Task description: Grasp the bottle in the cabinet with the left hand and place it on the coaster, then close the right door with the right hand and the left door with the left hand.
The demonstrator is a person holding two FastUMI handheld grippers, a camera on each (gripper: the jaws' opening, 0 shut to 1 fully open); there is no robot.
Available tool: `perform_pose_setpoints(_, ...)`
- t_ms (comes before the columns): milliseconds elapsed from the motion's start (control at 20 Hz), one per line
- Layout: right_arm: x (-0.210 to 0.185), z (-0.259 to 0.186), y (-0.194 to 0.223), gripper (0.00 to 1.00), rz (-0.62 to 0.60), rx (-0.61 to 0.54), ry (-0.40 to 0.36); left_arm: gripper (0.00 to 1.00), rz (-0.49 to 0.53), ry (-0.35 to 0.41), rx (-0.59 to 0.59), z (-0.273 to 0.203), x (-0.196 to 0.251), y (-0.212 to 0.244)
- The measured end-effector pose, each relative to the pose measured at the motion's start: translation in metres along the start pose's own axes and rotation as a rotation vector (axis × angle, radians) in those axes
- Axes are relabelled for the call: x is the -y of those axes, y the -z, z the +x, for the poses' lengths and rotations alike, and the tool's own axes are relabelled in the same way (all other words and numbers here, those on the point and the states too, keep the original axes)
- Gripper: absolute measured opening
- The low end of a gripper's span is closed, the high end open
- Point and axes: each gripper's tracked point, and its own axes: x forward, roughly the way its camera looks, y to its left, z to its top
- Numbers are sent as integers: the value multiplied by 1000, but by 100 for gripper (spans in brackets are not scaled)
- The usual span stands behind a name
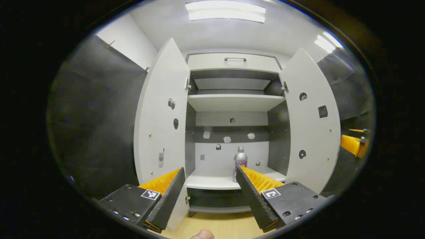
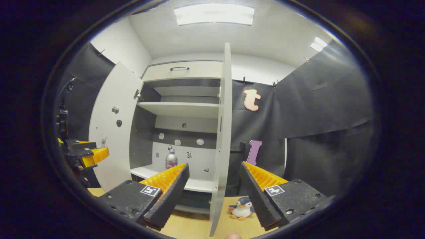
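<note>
A: How is the left tool (image 1: 210, 196) looking?

B: It is gaping wide and carrying nothing, sitting at the bottom of the left gripper view and pointing into the cabinet (image 1: 232, 109). The bottle (image 1: 240, 163) is standing upright on the lower shelf (image 1: 212, 182), just right of centre in the frame, well apart from the fingers.

A: And the right tool (image 2: 214, 194)?

B: Also spread wide and empty, at the bottom of the right gripper view. The edge of the right door (image 2: 221, 139) is running down the middle of that frame, between its fingers but farther off.

A: So how far along are we?

B: I am judging it as the very start. The bottle is sitting in the cabinet ungrasped, and the left door (image 1: 159, 116) and right door are both hanging open. I am not spotting the coaster. A penguin toy (image 2: 241, 208) is lying on the tabletop (image 2: 196, 229) at lower centre. Grasping, placing and both closings are all remaining.
</note>
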Motion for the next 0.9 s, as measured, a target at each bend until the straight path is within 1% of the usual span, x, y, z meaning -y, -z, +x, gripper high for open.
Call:
perform_pose_setpoints(150, 3, 4, -3, 99, 17, 2, -8, 99, -6, -10, 18, 3, -5, -8)
perform_pose_setpoints(300, 16, 7, -4, 99, 9, 8, 31, 100, -30, 10, -2, 6, 0, -6)
perform_pose_setpoints(600, 13, 6, -7, 99, -8, 19, 34, 100, -13, 31, 33, 14, 3, -25)
perform_pose_setpoints(650, 12, 6, -8, 99, -6, 22, 31, 96, -7, 32, 42, 17, 2, -30)
perform_pose_setpoints(700, 12, 6, -9, 99, -6, 25, 32, 96, -4, 29, 52, 19, 2, -35)
perform_pose_setpoints(750, 13, 5, -10, 100, -7, 29, 37, 100, -7, 29, 55, 21, 1, -38)
perform_pose_setpoints(800, 14, 5, -10, 99, -9, 30, 39, 100, -19, 43, 56, 24, 5, -40)
perform_pose_setpoints(850, 13, 4, -10, 99, -10, 34, 32, 96, -36, 63, 51, 27, 9, -40)
perform_pose_setpoints(900, 13, 4, -12, 99, -12, 43, 23, 100, -50, 70, 45, 30, 11, -41)
